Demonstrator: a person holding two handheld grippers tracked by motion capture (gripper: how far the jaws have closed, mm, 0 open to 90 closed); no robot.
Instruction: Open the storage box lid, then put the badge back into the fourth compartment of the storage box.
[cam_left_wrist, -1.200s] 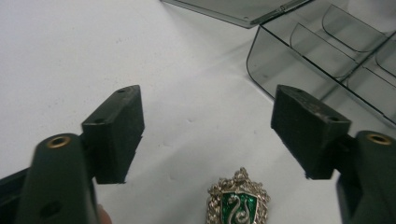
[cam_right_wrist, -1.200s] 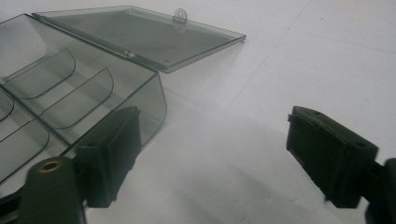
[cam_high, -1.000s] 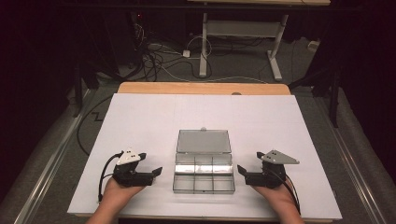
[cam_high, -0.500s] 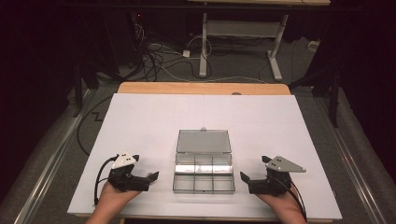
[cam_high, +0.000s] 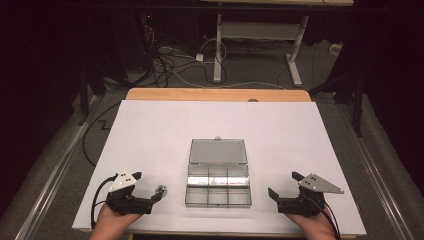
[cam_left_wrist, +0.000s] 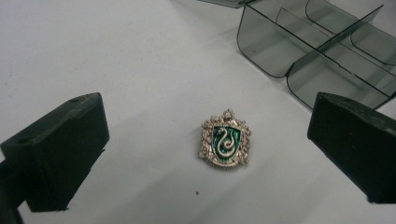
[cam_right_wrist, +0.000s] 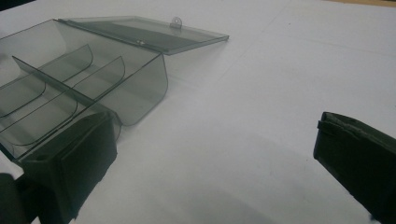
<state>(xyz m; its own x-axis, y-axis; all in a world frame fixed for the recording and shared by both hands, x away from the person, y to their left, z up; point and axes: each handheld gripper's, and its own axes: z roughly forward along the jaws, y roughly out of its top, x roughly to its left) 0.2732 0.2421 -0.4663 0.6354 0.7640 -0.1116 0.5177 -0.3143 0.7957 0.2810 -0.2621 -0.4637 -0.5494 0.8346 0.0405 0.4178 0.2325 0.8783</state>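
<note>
In the high view the badge (cam_high: 161, 189) is showing as a tiny glinting speck, too small for its design to be made out. The bottom edge is cutting off both hands behind the left gripper (cam_high: 148, 195) and the right gripper (cam_high: 284, 185), and the worktop (cam_high: 150, 130)'s near edge. In the left gripper view the top and right edges are cropping the box (cam_left_wrist: 322, 51), leaving a few compartments, and the frame is clipping both jaws. In the right gripper view the left edge is cutting the box (cam_right_wrist: 70, 88), and the left jaw is covering its near corner.
</note>
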